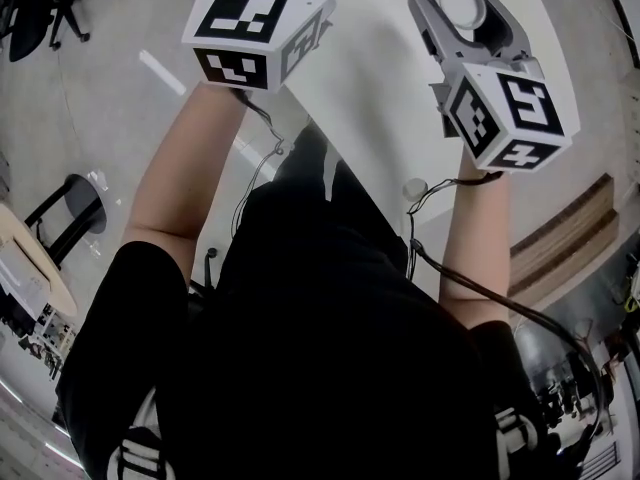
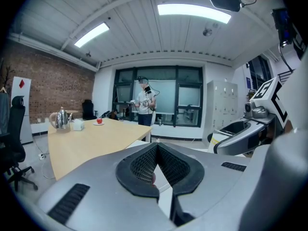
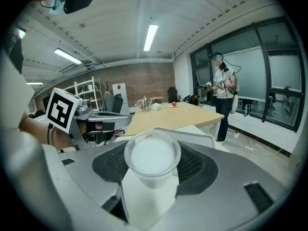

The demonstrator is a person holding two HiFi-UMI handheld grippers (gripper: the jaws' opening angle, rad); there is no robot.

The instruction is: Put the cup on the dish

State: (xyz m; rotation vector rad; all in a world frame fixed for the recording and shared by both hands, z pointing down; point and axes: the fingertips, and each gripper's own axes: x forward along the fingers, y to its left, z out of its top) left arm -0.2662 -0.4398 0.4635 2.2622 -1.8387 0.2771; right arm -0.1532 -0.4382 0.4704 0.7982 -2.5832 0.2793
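Clamping the thin cup [image 3: 152, 157], the right gripper [image 3: 154, 146] fingers could crush or drop it; left gripper [image 2: 156, 147] fingers closed, empty

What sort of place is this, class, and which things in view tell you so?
Probably a shared office or lab workspace. A long wooden table fills the room, a black office chair stands beside it, and tall pale lockers stand at the far end.
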